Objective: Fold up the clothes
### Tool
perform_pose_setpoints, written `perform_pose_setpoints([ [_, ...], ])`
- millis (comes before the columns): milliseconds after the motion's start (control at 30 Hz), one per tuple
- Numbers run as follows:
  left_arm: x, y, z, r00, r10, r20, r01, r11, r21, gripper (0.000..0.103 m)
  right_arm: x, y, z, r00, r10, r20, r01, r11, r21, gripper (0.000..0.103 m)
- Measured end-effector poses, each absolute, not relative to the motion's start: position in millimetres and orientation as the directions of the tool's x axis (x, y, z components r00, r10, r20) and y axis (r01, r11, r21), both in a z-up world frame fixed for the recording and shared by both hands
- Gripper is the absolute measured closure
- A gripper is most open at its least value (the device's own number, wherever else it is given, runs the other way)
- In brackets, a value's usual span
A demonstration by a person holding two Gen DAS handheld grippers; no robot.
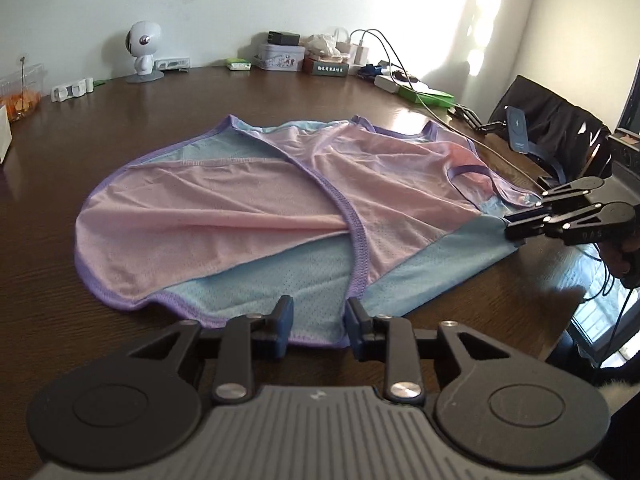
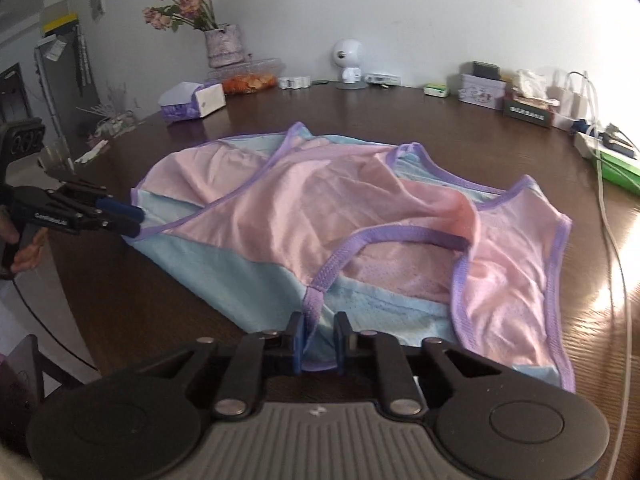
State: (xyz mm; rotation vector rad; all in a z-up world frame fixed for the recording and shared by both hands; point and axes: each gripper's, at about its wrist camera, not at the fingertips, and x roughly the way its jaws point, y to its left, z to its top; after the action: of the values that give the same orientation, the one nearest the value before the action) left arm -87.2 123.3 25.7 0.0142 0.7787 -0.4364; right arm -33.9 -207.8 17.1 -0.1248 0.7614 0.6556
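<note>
- Left wrist view: a pink, light-blue and purple-trimmed sleeveless top [image 1: 256, 208] lies spread and rumpled on the dark wooden counter [image 1: 60, 312], about mid-counter.
- The left gripper [image 1: 319, 326] sits at the garment's purple hem; its jaws stand partly open, with the hem edge lying between them, not pinched.
- At the right side of this view, the right gripper [image 1: 520, 220] meets a blue corner of the top; its jaws look nearly closed from here.
- Right wrist view: the right gripper [image 2: 319, 340] has a purple strap [image 2: 320, 284] running down between its narrowly parted jaws; whether the pads actually press it, I cannot tell.
- Along the counter's far edge stand a white figurine [image 2: 349, 62], a tissue box [image 2: 192, 102] and a vase of dried roses [image 2: 224, 44].
- A white cable [image 2: 612, 216] trails along the right edge.
</note>
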Motion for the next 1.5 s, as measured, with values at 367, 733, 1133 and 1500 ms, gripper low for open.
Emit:
perform_pose_setpoints([
  [367, -93.4, 117.5, 18.2, 0.624, -0.402, -0.67, 0.457, 0.883, -0.104, 0.039, -55.2, -199.6, 23.8, 0.546, 0.556, -0.627, -0.658, 0.748, 0.09, 0.058],
  [733, -97.8, 117.1, 24.6, 0.583, -0.446, -0.68, 0.538, 0.838, -0.089, 0.099, -58.8, -197.9, 15.2, 0.528, 0.537, -0.658, -0.664, 0.744, 0.074, 0.058],
  [1133, -66.6, 122.0, 54.4, 0.551, -0.477, -0.685, 0.621, 0.783, -0.046, 0.101, -18.6, -198.0, 35.5, 0.512, 0.502, -0.696, -0.644, 0.762, 0.076, 0.102],
  [1500, 50.6, 120.6, 42.9, 0.579, -0.356, -0.733, 0.569, 0.821, 0.051, 0.1, 112.7, -175.1, 40.7, 0.575, 0.401, -0.713, -0.567, 0.824, 0.007, 0.091],
])
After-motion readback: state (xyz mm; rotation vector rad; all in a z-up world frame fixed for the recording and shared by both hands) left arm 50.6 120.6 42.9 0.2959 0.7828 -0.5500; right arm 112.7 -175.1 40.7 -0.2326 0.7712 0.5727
